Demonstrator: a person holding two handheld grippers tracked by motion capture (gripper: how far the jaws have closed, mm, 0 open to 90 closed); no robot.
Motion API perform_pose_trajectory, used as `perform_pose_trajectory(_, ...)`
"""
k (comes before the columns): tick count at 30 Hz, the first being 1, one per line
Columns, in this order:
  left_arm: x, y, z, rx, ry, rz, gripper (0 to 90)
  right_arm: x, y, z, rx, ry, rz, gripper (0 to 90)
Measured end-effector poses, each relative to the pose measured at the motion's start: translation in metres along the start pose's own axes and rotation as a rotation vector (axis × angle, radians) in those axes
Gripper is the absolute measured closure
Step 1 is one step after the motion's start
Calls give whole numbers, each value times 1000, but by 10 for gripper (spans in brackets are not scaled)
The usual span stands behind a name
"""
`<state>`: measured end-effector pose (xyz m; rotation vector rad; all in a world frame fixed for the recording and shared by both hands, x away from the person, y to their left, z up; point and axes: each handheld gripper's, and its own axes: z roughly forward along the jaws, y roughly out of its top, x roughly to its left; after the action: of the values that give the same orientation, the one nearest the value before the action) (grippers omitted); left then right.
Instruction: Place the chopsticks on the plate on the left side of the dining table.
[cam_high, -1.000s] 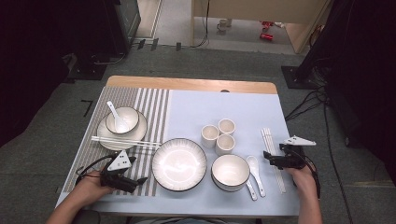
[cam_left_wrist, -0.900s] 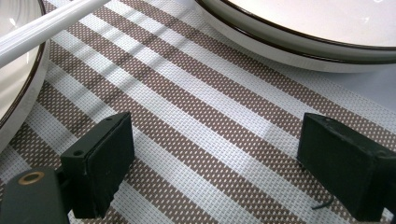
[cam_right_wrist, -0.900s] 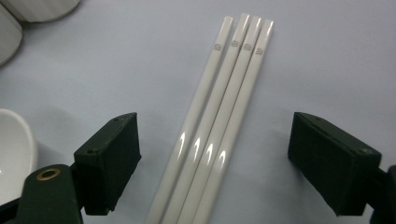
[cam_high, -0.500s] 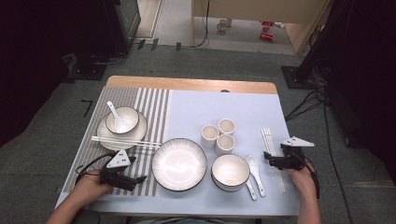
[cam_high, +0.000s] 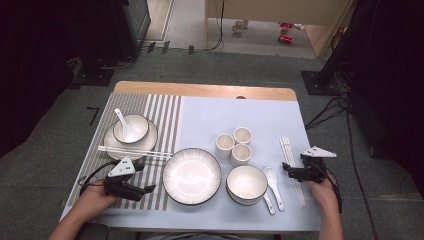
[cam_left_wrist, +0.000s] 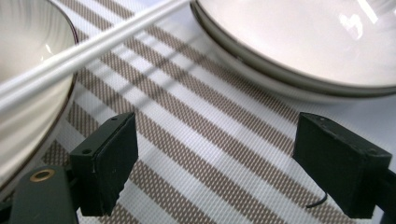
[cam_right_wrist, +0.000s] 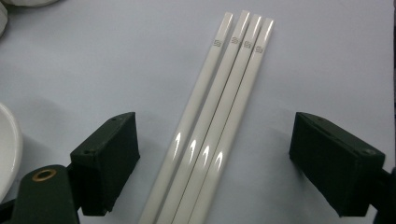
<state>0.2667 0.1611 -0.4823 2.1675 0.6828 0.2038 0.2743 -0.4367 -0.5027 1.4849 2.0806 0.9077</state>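
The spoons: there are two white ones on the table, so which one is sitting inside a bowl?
The spoon at far left, resting in the small bowl on a plate. The other spoon lies flat on the blue mat.

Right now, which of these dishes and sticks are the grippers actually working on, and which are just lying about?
In hand:
- right gripper, open, jaws either side of the white chopsticks
- left gripper, open over the striped mat, beside the large plate

Lying about:
- three cups
- empty bowl
- two spoons
- bowl with spoon on a plate
- second chopsticks
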Motion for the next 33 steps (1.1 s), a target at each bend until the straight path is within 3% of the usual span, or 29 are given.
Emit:
perform_pose_trajectory(4, 1, 5, -3, -15, 19, 20, 142, 0, 0, 0, 0, -1, 0, 155)
perform_pose_trajectory(9, 6, 10, -6, 6, -4, -9, 150, 0, 0, 0, -2, -3, -3, 155)
perform_pose_trajectory(17, 10, 14, -7, 4, 15, -50, 150, 1, 0, 0, -2, -3, -2, 155)
perform_pose_trajectory(22, 12, 14, -8, 10, 3, -49, 150, 1, 0, 0, -1, -3, -3, 155)
perform_pose_trajectory(24, 14, 14, -9, 18, -23, -63, 150, 1, 0, 0, -2, -3, -3, 155)
perform_pose_trajectory(27, 18, 17, -10, 24, -7, -62, 150, 1, 0, 0, -1, -4, -3, 155)
perform_pose_trajectory(29, 20, 18, -11, 27, -5, -59, 233, 1, 0, 0, -2, -5, -3, 153)
perform_pose_trajectory(33, 23, 20, -11, 19, 5, -61, 284, 1, 0, 0, 1, -20, 2, 130)
